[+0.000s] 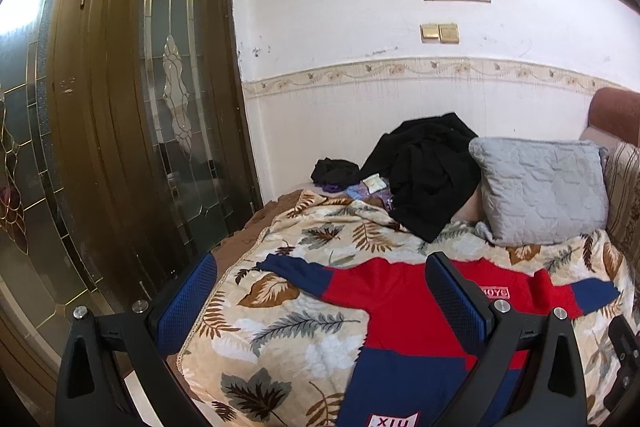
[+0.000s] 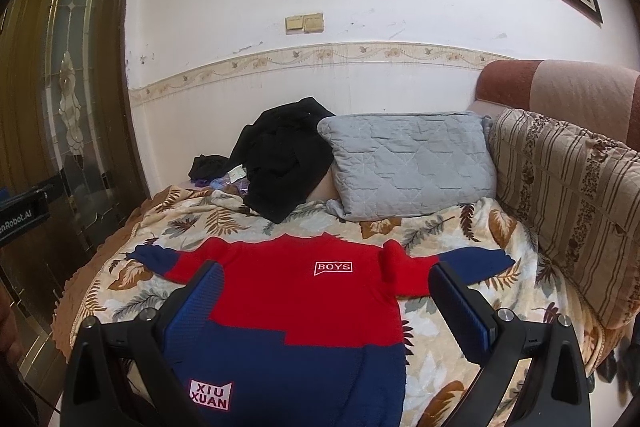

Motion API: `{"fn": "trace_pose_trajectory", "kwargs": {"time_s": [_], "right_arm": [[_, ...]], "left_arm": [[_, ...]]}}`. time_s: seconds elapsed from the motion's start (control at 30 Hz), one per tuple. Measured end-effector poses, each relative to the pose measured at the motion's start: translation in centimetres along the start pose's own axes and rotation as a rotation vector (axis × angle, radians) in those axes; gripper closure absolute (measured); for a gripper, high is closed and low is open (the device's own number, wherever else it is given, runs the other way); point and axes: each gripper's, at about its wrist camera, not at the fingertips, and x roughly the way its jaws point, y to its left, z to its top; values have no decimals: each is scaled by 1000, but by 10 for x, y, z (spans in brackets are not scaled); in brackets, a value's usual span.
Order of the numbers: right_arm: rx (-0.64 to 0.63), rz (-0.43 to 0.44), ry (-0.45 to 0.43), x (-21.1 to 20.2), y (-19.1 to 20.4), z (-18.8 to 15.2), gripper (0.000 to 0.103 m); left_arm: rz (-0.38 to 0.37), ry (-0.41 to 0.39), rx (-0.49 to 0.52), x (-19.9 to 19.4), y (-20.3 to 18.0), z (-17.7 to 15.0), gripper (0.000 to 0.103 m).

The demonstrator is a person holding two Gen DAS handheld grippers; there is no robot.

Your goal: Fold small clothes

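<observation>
1. A small knit sweater [image 2: 304, 307], red across the chest and navy at the hem and cuffs, lies flat at the lower centre of the right wrist view, both sleeves spread out sideways; white patches read "BOYS" and "XIU XUAN"
2. It rests on a plush blanket [image 2: 452, 239] printed with brown and grey leaves, draped over a bed
3. The right claw [image 2: 324, 279] hangs released over the sweater, its ribbed blue pads wide apart, grasping nothing
4. The left claw [image 1: 320, 267] is likewise spread and empty above the sweater's left sleeve and the blanket's edge
5. Further up the frame sit a quilted grey pillow [image 2: 412, 167], a crumpled heap of black clothes [image 2: 284, 155] and a striped cushion [image 2: 568, 203] at right
6. A dark wooden door [image 1: 132, 87] with leaded glass fills the left
</observation>
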Motion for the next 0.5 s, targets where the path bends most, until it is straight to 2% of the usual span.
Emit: {"fn": "trace_pose_trajectory", "kwargs": {"time_s": [0.13,0.5], "right_arm": [[0,-8,12,2,1,-2,0],[26,-28,33,11,-11,-4,0]], "left_arm": [[-31,34,23,7,-8,-7,0],[-107,30,87,6,-46,-16,0]]}}
